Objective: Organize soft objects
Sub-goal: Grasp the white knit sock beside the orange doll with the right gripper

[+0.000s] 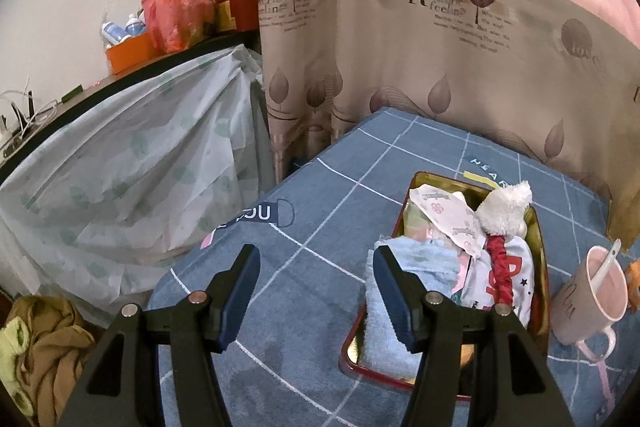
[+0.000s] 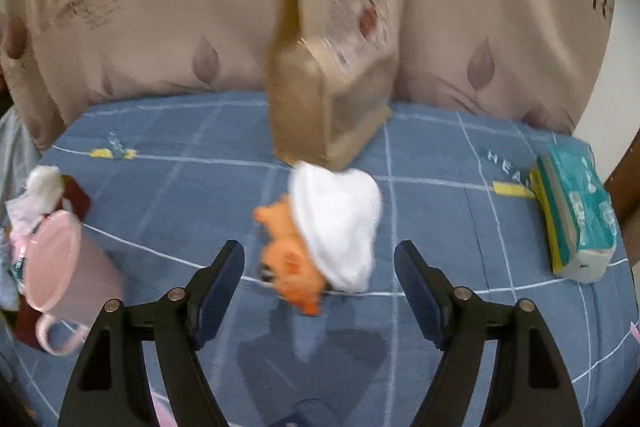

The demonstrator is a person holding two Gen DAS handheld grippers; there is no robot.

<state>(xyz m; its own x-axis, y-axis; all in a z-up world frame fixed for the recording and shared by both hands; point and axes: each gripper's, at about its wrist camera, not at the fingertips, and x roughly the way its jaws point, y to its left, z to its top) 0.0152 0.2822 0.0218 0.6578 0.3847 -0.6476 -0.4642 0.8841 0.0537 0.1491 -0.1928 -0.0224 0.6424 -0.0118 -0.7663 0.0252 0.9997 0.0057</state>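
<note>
bed: blue checked sheet (image 2: 192, 187) with white lines, some lettering printed on it
tin: gold tray with red rim (image 1: 538, 239), sits on the sheet (stuffed with soft bits)
mug: pink (image 2: 60, 267), just beside the tin
plush: orange toy (image 2: 286, 259) with a white cloth (image 2: 340, 227) over it, mid-sheet
bag: brown paper (image 2: 332, 67), at the curtain end
tissues: teal pack (image 2: 576, 211), well apart near the edge

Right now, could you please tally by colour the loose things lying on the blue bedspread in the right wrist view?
Orange: 1, the plush toy
White: 1, the cloth lying against it
Pink: 1, the mug
Brown: 1, the paper bag
Teal: 1, the tissue pack
Total: 5
</note>
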